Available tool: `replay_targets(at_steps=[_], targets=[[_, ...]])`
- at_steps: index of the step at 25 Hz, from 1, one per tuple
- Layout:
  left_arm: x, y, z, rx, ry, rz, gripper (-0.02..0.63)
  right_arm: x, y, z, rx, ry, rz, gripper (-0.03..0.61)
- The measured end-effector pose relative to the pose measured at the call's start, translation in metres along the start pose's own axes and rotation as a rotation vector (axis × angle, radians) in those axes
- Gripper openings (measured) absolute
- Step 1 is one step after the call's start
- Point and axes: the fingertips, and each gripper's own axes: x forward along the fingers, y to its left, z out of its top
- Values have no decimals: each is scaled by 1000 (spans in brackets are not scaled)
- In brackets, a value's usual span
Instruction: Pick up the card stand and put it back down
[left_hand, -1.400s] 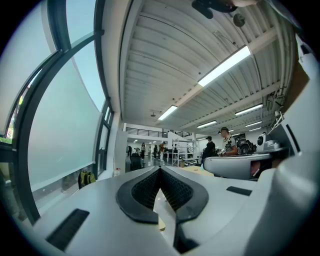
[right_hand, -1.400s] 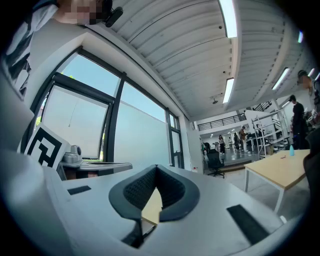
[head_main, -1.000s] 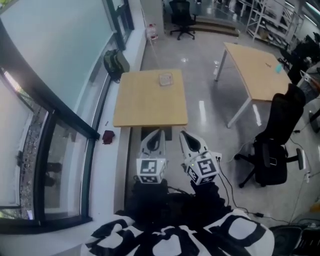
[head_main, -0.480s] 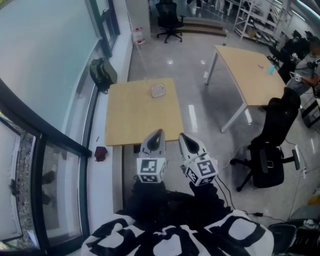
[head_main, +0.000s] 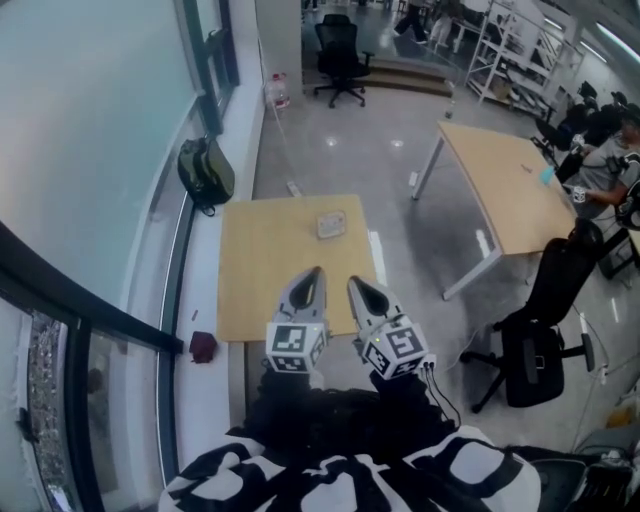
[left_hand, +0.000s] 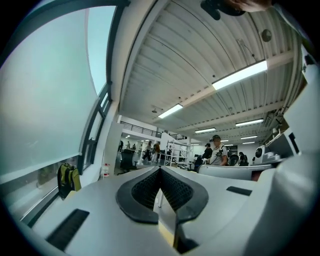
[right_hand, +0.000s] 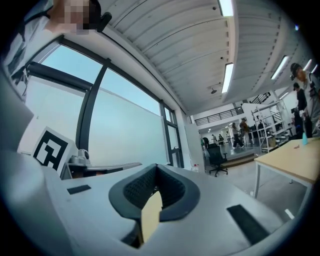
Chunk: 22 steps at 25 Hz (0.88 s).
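The card stand (head_main: 331, 224), a small clear block, sits toward the far right of a small wooden table (head_main: 270, 270) in the head view. My left gripper (head_main: 313, 271) and right gripper (head_main: 353, 283) are held side by side over the table's near edge, well short of the stand. Both are shut with nothing between the pads. In the left gripper view the left gripper (left_hand: 160, 170) shows its dark pads meeting. The right gripper (right_hand: 156, 168) looks the same in the right gripper view. Both gripper views point level and upward, and neither shows the stand.
A glass window wall runs along the left, with a green backpack (head_main: 205, 172) and a small red object (head_main: 203, 346) on the floor strip beside it. A larger wooden table (head_main: 505, 190) and a black office chair (head_main: 535, 325) stand to the right. People stand in the background.
The small table has drawn closer and lower in the head view. The gripper tips now overlap its near edge. Both grippers stay shut and side by side.
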Motion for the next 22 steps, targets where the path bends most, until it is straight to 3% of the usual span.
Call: replay_targets(at_steps=[4, 10, 18, 22], targets=[[16, 25, -2, 13, 21, -6, 6, 24, 2, -9, 27, 25, 17, 20], [44, 31, -27, 20, 83, -52, 6, 32, -46, -32, 126, 47, -57, 20], [85, 33, -60, 9, 113, -104, 6, 65, -77, -57, 74, 104, -25, 20], [108, 42, -86, 22, 173, -92, 8, 83, -97, -75, 65, 154, -1, 20]])
